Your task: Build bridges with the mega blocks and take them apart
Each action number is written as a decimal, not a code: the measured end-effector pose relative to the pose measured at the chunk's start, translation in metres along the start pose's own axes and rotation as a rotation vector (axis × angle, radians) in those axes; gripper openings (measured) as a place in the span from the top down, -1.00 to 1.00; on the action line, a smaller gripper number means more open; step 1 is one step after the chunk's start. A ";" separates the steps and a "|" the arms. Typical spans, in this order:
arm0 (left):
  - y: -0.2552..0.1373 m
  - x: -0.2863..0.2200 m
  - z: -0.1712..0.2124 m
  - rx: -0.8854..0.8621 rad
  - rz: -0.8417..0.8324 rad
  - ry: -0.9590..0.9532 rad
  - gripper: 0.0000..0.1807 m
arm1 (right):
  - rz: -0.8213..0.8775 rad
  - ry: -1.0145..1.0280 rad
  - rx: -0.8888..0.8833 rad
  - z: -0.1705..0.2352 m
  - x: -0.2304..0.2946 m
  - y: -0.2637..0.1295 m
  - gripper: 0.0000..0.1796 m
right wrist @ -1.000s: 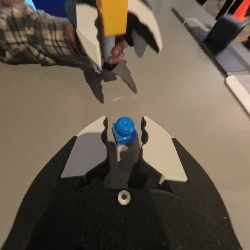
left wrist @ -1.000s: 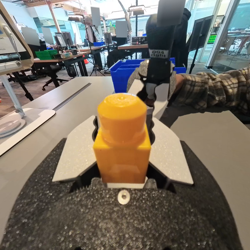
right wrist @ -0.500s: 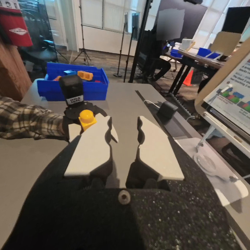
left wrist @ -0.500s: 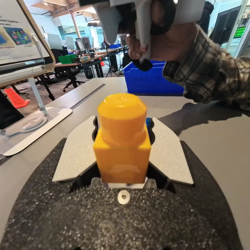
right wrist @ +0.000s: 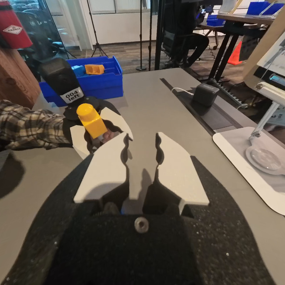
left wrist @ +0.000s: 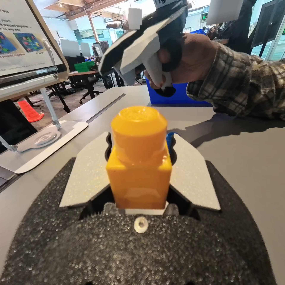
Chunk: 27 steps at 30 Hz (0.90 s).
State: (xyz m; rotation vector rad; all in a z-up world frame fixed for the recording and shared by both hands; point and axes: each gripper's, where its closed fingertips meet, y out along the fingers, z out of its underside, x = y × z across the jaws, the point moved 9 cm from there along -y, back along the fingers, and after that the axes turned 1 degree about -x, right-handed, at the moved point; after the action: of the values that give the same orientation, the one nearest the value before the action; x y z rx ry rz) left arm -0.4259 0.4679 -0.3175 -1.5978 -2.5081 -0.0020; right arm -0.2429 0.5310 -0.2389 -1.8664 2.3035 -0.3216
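My left gripper (left wrist: 141, 136) is shut on an orange one-stud block (left wrist: 138, 162), stud pointing away from the camera, held above the grey table (left wrist: 239, 169). A blue block (left wrist: 170, 137) shows as a sliver just behind the orange one, mostly hidden. My right gripper (right wrist: 142, 137) is open and empty, held above the table. It also shows in the left wrist view (left wrist: 135, 50), raised, ahead of the left gripper. The right wrist view shows the left gripper (right wrist: 98, 131) with the orange block (right wrist: 91, 121) to its left.
A blue bin (right wrist: 98, 86) at the table's far end holds an orange block (right wrist: 94, 69) and a blue one (right wrist: 77, 70). A black charger (right wrist: 203, 95) sits on a floor strip. A white stand base (right wrist: 231, 154) bearing a board is at the right. My right fingertips sit around 8 centimetres from my left ones.
My right gripper rose from around the blue block on the table and tilted up to look across the table, still open. My left gripper kept hold of the orange block.
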 end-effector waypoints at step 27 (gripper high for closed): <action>0.023 -0.031 -0.004 0.064 0.128 -0.061 0.18 | -0.420 -0.248 0.064 0.000 0.066 0.038 0.51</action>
State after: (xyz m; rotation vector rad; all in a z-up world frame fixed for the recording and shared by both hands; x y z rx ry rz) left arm -0.3918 0.4500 -0.3204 -1.7545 -2.4184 0.1443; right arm -0.2927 0.4739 -0.2480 -2.2050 1.7169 -0.1944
